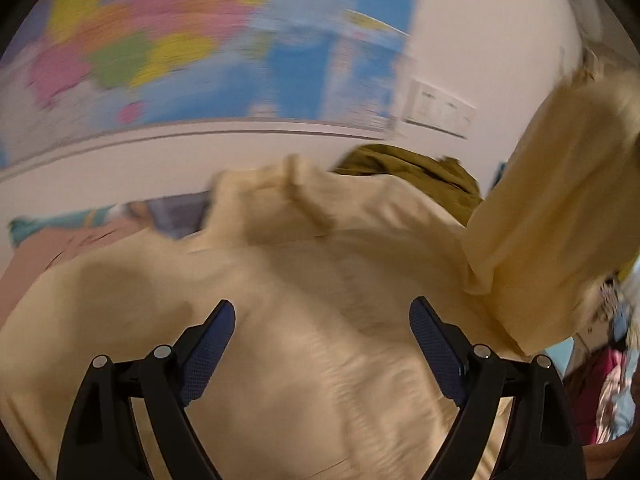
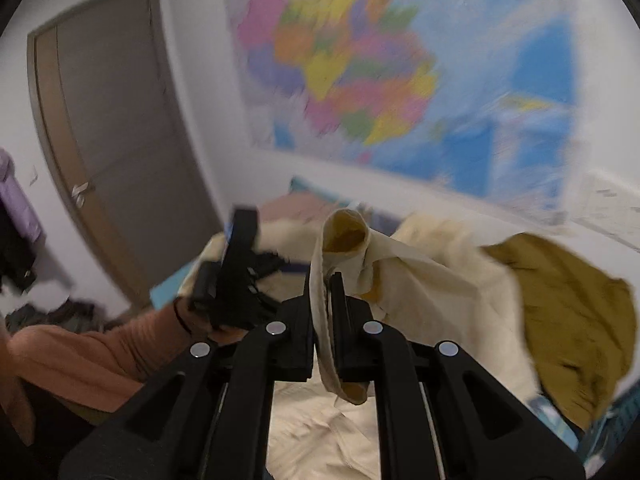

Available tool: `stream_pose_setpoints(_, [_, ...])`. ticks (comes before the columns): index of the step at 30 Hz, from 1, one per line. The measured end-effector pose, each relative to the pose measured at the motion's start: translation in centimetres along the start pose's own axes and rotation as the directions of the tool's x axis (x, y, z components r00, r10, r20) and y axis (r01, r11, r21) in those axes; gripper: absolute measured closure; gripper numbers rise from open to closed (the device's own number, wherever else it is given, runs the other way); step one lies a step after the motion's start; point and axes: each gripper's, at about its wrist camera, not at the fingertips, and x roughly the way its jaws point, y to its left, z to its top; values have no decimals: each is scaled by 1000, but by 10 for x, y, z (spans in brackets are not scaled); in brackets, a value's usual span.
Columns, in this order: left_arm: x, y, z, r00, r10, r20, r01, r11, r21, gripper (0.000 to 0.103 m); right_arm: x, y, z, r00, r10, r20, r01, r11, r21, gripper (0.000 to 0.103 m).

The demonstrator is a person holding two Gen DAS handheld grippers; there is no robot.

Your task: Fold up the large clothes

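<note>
Two claws are working over one cream garment (image 1: pixel 320 280), which is lying spread across a bed. Left wrist view, from the left: a coloured wall map (image 1: pixel 160 48) is hanging blurred above; the left claw (image 1: pixel 322 316) is hovering over the cream cloth with its blue pads (image 1: pixel 208 352) standing wide apart and nothing between them; an olive garment (image 1: pixel 420 176) is lying behind the cream one; a lifted cream sleeve (image 1: pixel 552 208) is hanging at the right. Right wrist view, from the left: a brown door (image 2: pixel 120 140) is standing closed; a person's orange sleeve (image 2: pixel 100 352) is reaching in with the other claw; the right claw (image 2: pixel 322 304) is pinching a cream cuff (image 2: pixel 344 240), raised off the bed; the olive garment (image 2: pixel 572 320) is lying at the right.
</note>
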Motion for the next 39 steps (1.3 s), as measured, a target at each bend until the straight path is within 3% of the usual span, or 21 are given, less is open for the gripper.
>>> stream_pose_setpoints(2, [-11, 20, -9, 1000, 19, 4, -19, 999, -28, 17, 38, 0, 1, 996, 42, -84, -42, 999, 9, 83])
stream_pose_setpoints(3, [-14, 28, -11, 1000, 20, 0, -20, 999, -39, 17, 56, 0, 0, 992, 49, -119, -48, 999, 17, 65])
stream_pose_setpoints(5, [-15, 38, -19, 1000, 14, -28, -16, 998, -59, 17, 72, -1, -2, 987, 55, -150, -53, 998, 21, 45])
stream_pose_setpoints(7, [-10, 43, -24, 998, 26, -65, -30, 998, -63, 17, 69, -8, -2, 991, 23, -131, -23, 1000, 3, 47])
stream_pose_setpoints(9, [-4, 46, -30, 996, -6, -90, -1, 998, -68, 17, 53, -32, -3, 996, 21, -86, -15, 998, 67, 44])
stream_pose_setpoints(13, [7, 46, -33, 992, -36, -118, 31, 998, -51, 16, 29, -92, -12, 985, -167, -32, 170, 977, 128, 43])
stream_pose_setpoints(16, [22, 45, -34, 983, -47, -177, 40, 998, -41, 11, 26, -149, -41, 939, -324, -112, 340, 920, 193, 43])
stream_pose_setpoints(18, [40, 41, -33, 969, -19, -245, 17, 1000, -12, 11, 34, -184, -63, 926, -328, -186, 368, 891, 264, 42])
stream_pose_setpoints(21, [71, 31, -37, 943, 71, -325, -48, 996, 78, 15, 59, -222, -91, 884, -363, -294, 440, 859, 263, 42])
stream_pose_setpoints(22, [79, 28, -40, 934, 99, -344, -65, 992, 110, 19, 65, -230, -95, 889, -344, -301, 427, 861, 277, 42])
stream_pose_setpoints(24, [90, 26, -44, 918, 149, -367, -95, 983, 160, 44, 78, -238, -99, 887, -334, -320, 423, 865, 270, 44])
stream_pose_setpoints(25, [93, 27, -46, 916, 145, -373, -87, 982, 168, 47, 83, -239, -98, 881, -345, -324, 433, 864, 258, 44])
stream_pose_setpoints(27, [92, 29, -46, 918, 182, -352, -119, 974, 193, 68, 93, -248, -97, 880, -331, -340, 423, 872, 247, 50])
stream_pose_setpoints(28, [90, 31, -47, 916, 187, -354, -125, 973, 192, 69, 95, -246, -95, 882, -321, -345, 415, 876, 245, 64])
stream_pose_setpoints(29, [86, 35, -46, 921, 175, -348, -120, 977, 175, 72, 94, -247, -93, 880, -317, -354, 412, 879, 239, 96])
stream_pose_setpoints(31, [80, 38, -44, 925, 187, -331, -135, 975, 175, 74, 77, -241, -82, 869, -383, -314, 452, 871, 191, 97])
stream_pose_setpoints(32, [76, 41, -42, 929, 197, -314, -147, 973, 176, 75, 70, -240, -80, 870, -396, -292, 462, 863, 204, 98])
stream_pose_setpoints(33, [73, 41, -40, 931, 204, -303, -156, 972, 175, 76, 53, -242, -76, 886, -392, -247, 449, 858, 248, 99])
stream_pose_setpoints(35, [65, 45, -33, 938, 230, -259, -188, 966, 175, 76, 45, -245, -77, 876, -425, -226, 474, 842, 256, 99])
stream_pose_setpoints(37, [63, 46, -29, 946, 226, -231, -185, 965, 186, 70, 57, -251, -86, 850, -454, -267, 516, 819, 249, 98])
stream_pose_setpoints(39, [69, 52, -26, 939, 241, -246, -194, 961, 198, 55, 73, -259, -97, 837, -457, -302, 533, 804, 262, 98])
